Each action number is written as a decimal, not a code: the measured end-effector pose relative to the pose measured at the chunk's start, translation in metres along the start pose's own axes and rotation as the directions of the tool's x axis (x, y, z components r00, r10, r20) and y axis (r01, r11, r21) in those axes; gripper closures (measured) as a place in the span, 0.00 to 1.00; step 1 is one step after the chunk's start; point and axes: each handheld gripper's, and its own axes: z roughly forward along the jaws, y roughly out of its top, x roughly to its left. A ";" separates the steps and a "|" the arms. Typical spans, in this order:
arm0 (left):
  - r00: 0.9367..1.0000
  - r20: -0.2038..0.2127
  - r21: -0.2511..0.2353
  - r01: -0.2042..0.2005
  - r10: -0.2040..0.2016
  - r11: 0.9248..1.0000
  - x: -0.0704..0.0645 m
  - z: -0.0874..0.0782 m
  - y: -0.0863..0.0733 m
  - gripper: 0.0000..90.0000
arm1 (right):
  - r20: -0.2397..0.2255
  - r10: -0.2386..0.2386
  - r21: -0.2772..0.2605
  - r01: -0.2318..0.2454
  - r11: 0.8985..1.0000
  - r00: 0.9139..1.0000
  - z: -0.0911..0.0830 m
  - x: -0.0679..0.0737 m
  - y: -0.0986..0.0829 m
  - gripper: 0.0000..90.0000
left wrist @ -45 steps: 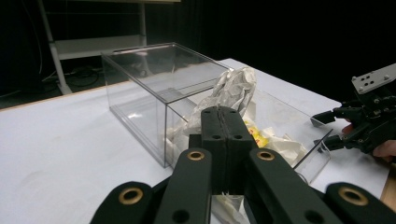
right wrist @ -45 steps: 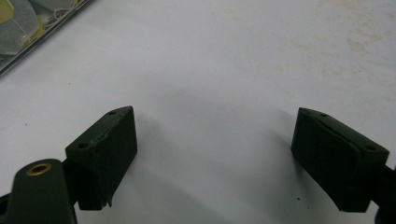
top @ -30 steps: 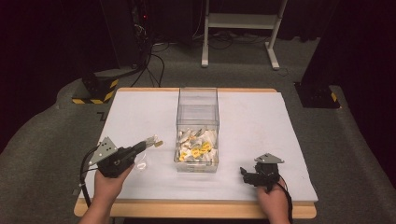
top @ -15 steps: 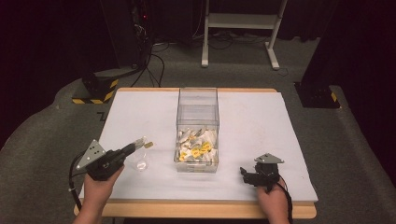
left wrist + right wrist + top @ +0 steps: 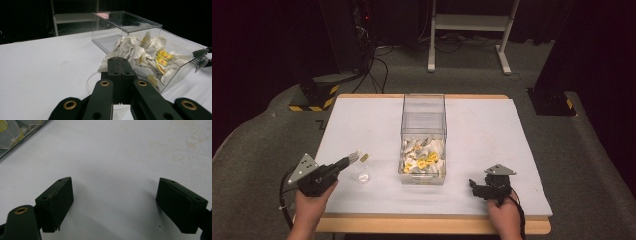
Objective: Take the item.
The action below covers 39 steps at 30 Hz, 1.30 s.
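A clear plastic box (image 5: 424,117) in the middle of the table holds several white tea bags with yellow tags (image 5: 424,159). My left gripper (image 5: 354,159) is left of the box, shut on a tea bag (image 5: 363,158) that hangs from its tips. Just below the tips stands a small clear cup (image 5: 362,176). In the left gripper view the jaws are pressed together (image 5: 117,60), the white tea bag (image 5: 103,67) shows just past them, and the cup's rim (image 5: 90,81) curves underneath. My right gripper (image 5: 473,184) rests on the table right of the box, open (image 5: 115,182) with nothing between its pads.
A white sheet covers the table (image 5: 492,130). The box's far half (image 5: 117,27) holds nothing. A white metal stand (image 5: 469,25) and cables are on the floor behind the table. The table's wooden front edge (image 5: 422,225) lies close to both hands.
My left gripper has drawn back to the left, away from the box, with the tea bag in its tips, and now hangs over the clear cup. The right gripper has not moved.
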 end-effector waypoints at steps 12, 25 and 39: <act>1.000 -0.012 0.025 0.017 -0.017 1.000 0.003 0.001 -0.007 1.00 | -0.001 0.001 0.000 -0.001 1.000 1.000 0.000 0.000 0.000 0.16; 1.000 -0.011 0.033 0.025 -0.024 0.999 0.001 0.008 -0.008 0.83 | 0.000 0.000 0.000 0.000 1.000 1.000 0.000 0.000 0.000 0.16; 0.984 -0.170 -0.002 0.048 -0.047 0.999 0.016 0.001 -0.011 0.51 | 0.000 -0.001 0.000 0.001 1.000 1.000 0.000 0.000 0.000 0.16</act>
